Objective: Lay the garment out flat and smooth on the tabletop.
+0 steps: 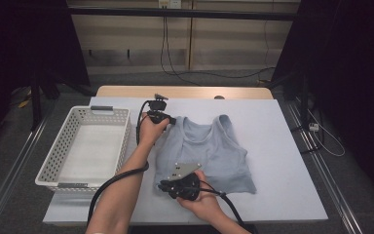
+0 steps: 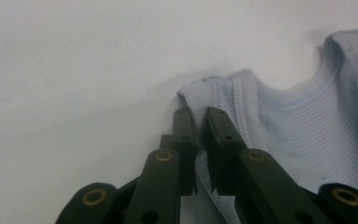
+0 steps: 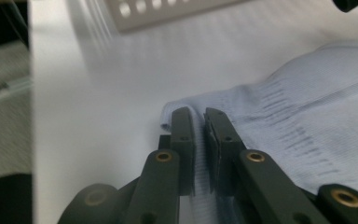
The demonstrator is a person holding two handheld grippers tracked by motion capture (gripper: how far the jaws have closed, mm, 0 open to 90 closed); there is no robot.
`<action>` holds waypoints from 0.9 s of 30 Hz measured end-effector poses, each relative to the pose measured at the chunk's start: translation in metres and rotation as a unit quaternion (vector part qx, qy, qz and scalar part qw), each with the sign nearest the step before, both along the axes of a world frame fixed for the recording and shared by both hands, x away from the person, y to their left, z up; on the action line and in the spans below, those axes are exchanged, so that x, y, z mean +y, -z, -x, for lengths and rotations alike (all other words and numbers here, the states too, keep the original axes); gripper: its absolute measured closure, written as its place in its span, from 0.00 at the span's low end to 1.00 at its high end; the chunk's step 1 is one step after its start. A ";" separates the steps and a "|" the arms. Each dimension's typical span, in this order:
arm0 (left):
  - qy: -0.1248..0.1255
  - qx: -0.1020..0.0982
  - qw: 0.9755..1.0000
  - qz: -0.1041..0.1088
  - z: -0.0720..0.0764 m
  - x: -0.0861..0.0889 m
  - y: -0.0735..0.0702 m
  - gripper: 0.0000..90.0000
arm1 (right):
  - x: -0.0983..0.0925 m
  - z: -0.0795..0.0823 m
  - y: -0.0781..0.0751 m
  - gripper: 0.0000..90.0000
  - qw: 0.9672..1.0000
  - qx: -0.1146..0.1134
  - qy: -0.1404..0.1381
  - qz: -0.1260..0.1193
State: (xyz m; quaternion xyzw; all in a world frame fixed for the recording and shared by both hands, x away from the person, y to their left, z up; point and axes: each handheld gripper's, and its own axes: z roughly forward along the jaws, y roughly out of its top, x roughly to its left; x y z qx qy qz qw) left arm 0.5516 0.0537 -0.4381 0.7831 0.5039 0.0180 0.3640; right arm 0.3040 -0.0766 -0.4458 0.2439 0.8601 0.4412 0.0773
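Now we have the left gripper pinching a shoulder strap and the right gripper pinching the hem corner of the pale blue tank top lying flat on the desk, and such thin bites of fabric could slip free if we lift unevenly.

I see a light blue tank top lying flat on the white table. It has no sleeves, and its two straps point away from me, toward the far edge. The wide bottom hem is on the side close to me. The cloth is full of tiny holes, like a net, with a smooth band around the neck. One strap tip is pinched between black jaws. The near bottom corner is pinched too, and the cloth is bunched into little folds there.
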 end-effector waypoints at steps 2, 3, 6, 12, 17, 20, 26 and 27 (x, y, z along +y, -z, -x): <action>0.002 0.001 1.000 0.005 0.000 0.002 -0.005 0.95 | -0.004 0.000 -0.005 0.93 1.000 0.005 0.001 -0.017; 0.001 -0.002 1.000 0.004 0.000 0.003 -0.006 0.95 | -0.006 0.000 -0.006 0.93 1.000 0.007 0.002 -0.020; 0.003 -0.012 1.000 0.000 0.000 0.004 -0.007 0.91 | -0.006 -0.001 -0.006 0.93 1.000 0.006 -0.006 -0.012; 0.028 -0.036 0.999 -0.013 -0.004 -0.001 0.005 0.67 | -0.004 0.000 0.003 0.93 1.000 0.010 -0.010 -0.006; 0.032 -0.031 0.999 -0.003 -0.007 -0.007 0.016 0.64 | -0.005 -0.001 0.002 0.93 1.000 0.011 -0.012 -0.009; 0.031 -0.023 0.999 0.001 -0.009 -0.009 0.016 0.72 | -0.006 -0.001 0.001 0.93 1.000 0.012 -0.012 -0.012; 0.033 -0.009 0.999 0.007 -0.008 -0.016 0.017 0.91 | -0.009 0.001 -0.002 0.93 1.000 0.009 -0.005 -0.024; 0.030 -0.005 1.000 0.005 -0.008 -0.017 0.016 0.93 | -0.010 0.001 -0.003 0.93 1.000 0.009 -0.005 -0.027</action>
